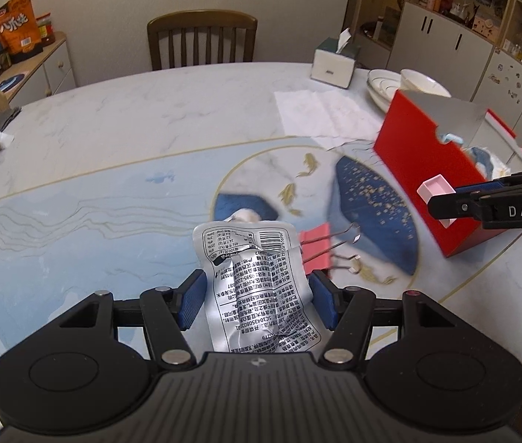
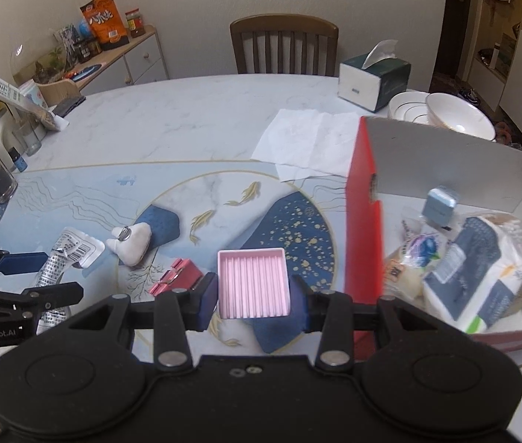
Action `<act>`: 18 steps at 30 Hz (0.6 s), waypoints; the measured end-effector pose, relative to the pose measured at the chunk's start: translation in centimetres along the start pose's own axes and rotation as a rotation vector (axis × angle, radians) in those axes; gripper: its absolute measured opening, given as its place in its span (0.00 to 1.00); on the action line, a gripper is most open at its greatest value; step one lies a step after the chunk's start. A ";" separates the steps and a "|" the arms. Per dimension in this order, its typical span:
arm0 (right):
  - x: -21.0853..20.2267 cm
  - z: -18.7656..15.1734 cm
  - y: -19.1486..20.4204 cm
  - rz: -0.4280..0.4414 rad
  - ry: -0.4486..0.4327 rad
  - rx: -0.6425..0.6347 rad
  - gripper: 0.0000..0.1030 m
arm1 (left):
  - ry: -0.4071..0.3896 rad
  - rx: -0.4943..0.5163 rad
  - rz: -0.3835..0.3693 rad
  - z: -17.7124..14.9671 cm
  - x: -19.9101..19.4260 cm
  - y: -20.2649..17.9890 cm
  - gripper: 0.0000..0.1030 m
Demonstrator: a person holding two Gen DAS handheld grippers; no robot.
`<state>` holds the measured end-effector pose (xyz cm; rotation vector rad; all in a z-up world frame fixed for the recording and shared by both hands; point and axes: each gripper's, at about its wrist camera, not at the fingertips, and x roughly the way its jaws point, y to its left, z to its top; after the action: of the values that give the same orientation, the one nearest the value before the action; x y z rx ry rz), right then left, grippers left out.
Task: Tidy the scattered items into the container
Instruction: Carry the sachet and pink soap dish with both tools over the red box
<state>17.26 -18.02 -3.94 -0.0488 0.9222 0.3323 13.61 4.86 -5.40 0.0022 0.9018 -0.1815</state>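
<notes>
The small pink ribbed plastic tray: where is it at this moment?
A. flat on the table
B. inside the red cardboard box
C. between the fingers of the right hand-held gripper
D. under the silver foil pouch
C: the small pink ribbed plastic tray sits clamped in the right hand-held gripper, beside the red cardboard box, not yet inside.

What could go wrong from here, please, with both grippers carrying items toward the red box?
The left gripper pinches the crumpled silver packet only at its sides; the foil might slide out.
The right gripper clamps the pink tray by its lower end, so it could tip when released over the red box.
The box is already crowded, so new items may land on its rim.
</notes>
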 end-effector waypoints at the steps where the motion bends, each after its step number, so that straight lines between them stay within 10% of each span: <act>1: -0.3 0.0 -0.3 -0.001 -0.006 -0.002 0.39 | -0.004 0.004 -0.006 0.2 -0.2 -0.4 0.58; 18: -4.1 -0.6 -8.8 -0.031 -0.066 0.060 0.39 | -0.083 0.107 -0.080 4.0 -0.6 -9.5 0.58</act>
<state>17.17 -27.56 -1.98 0.0032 0.8649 0.2754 14.86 -4.71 -1.70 0.0573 0.8089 -0.3022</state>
